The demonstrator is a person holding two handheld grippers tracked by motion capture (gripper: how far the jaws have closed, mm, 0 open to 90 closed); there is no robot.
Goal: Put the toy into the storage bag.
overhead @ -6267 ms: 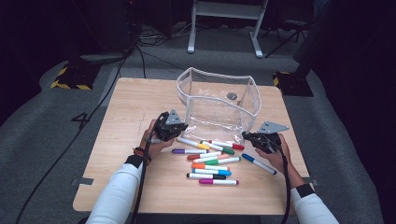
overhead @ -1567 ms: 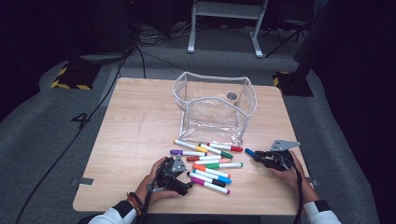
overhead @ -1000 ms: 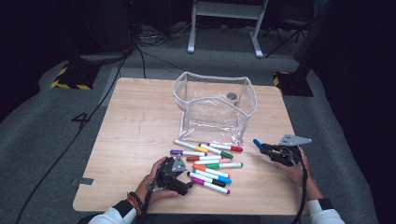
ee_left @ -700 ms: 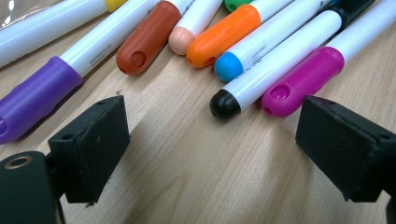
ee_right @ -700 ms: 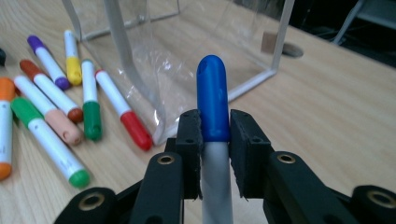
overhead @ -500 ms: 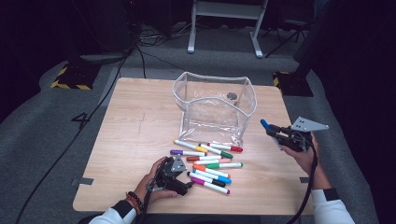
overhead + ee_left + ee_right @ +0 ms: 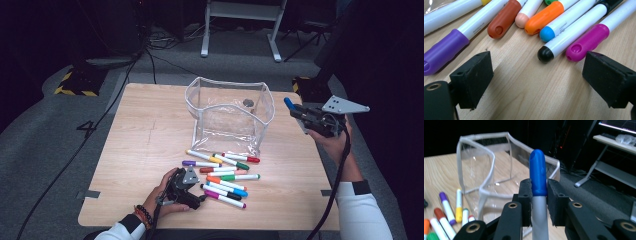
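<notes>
A clear plastic pouch [image 7: 229,116] with a white rim stands open at the table's far middle; the right gripper view shows this pouch [image 7: 484,170] just ahead. My right gripper [image 7: 300,113] is lifted to the pouch's right, shut on a blue-capped marker [image 7: 289,103] whose cap [image 7: 537,172] sticks up between the jaws. Several markers [image 7: 222,172] lie in a pile in front of the pouch. My left gripper [image 7: 197,197] rests open on the table at the pile's near left, its jaws either side of bare wood, the black-capped marker [image 7: 569,35] and magenta marker [image 7: 591,41] just ahead.
The wooden table [image 7: 140,135] has bare room on its left half. A small dark round object [image 7: 248,102] lies inside the pouch. A white metal stand [image 7: 240,25] and cables [image 7: 145,50] sit on the grey floor beyond the table.
My right gripper has lifted the blue-capped marker off the table and carried it up and away to the pouch's right side. The left gripper has stayed put by the pile.
</notes>
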